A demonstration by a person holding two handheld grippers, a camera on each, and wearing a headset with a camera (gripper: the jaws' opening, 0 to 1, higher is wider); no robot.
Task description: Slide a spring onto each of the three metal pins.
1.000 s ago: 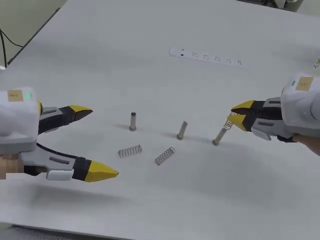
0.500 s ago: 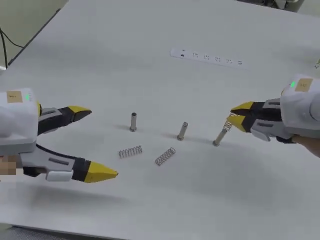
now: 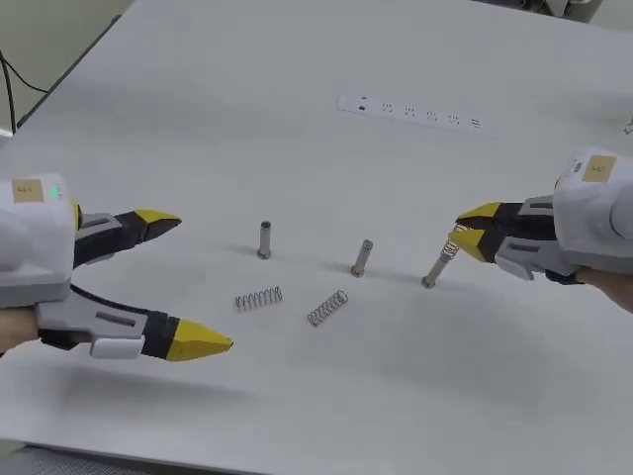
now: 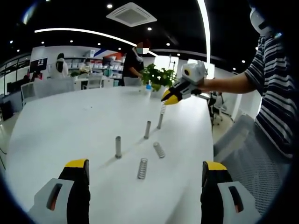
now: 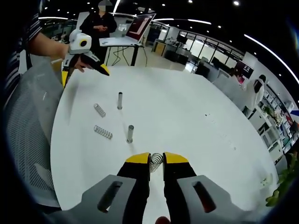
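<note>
right claw [image 3: 473, 230] pinches a coiled spring [image 3: 451, 245] atop a tilted metal pin [image 3: 433, 272]; left claw [image 3: 198, 282] gapes wide.

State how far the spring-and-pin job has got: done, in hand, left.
Done: no pin clearly carries a seated spring yet. In hand: the right gripper is shut on a spring at the top of the right-hand pin. Left: the middle pin and left pin stand bare; two loose springs lie nearby; left gripper open.

Matt worktop [image 3: 297, 148], bright metal
You're seeing polished metal pins [image 3: 264, 239] and wire springs [image 3: 258, 299] gleaming on the smooth, matt white worktop.
</note>
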